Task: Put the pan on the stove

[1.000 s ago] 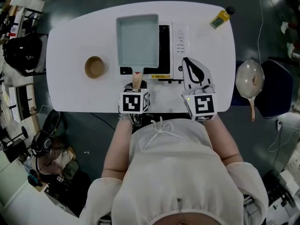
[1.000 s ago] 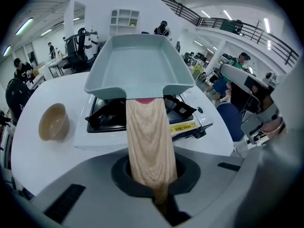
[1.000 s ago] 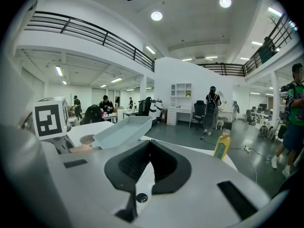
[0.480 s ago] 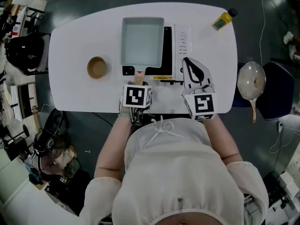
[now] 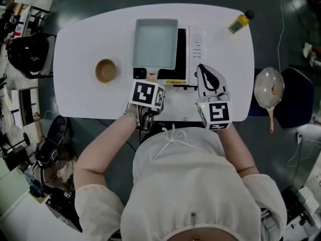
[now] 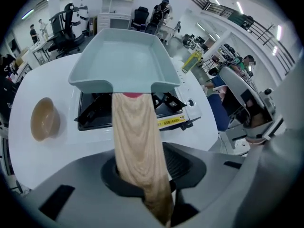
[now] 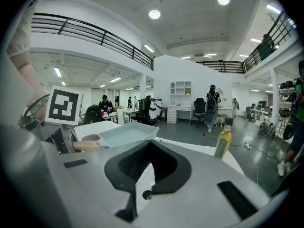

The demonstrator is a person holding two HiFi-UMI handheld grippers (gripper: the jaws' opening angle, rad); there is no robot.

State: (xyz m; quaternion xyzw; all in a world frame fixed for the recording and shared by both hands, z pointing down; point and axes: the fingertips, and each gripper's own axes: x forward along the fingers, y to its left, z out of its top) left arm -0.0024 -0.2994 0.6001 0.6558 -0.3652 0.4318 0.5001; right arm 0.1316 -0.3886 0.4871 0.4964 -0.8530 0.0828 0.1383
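The pan (image 5: 155, 44) is set on the stove (image 5: 182, 54), whose burner is largely hidden. Its wooden handle (image 6: 135, 137) is flanked by the left hand-held gripper's (image 6: 142, 172) opening jaws. The right hand-held gripper (image 7: 147, 170) is closed and empty.

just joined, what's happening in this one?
A person works two handheld grippers. The pale blue rectangular pan sits on the black tabletop gas stove on the white table. The left gripper has its jaws opening around the pan's wooden handle, letting go. The right gripper is empty, jaws together, beside the stove.
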